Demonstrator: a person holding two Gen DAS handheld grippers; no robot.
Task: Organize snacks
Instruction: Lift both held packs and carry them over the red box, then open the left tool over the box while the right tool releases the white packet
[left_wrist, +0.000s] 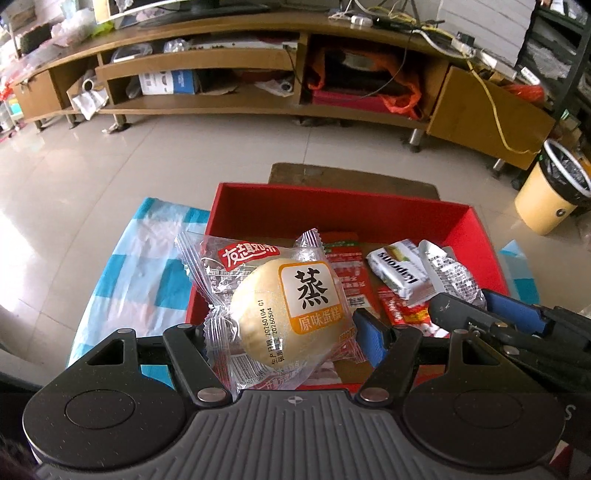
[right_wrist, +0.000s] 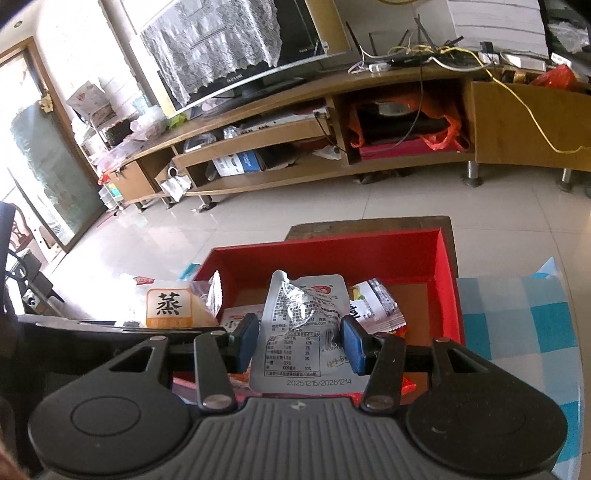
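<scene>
**Two snacks held over the red box**

The left gripper (left_wrist: 291, 332) has its jaws pinching a steamed cake (left_wrist: 284, 314) in a clear wrapper, held above the near left corner of the red box (left_wrist: 332, 206). Just beside it, the right gripper (right_wrist: 300, 341) pinches a silver pouch (right_wrist: 304, 332) upright over the box's near side. Inside the box lie a white packet (left_wrist: 397, 269), a foil packet (left_wrist: 456, 275) and several red sachets (left_wrist: 402, 314) on the cardboard bottom. The box sits on a counter covered with a blue checked cloth (left_wrist: 140, 269). A long wooden TV stand (left_wrist: 207, 62) runs along the far wall.
</scene>
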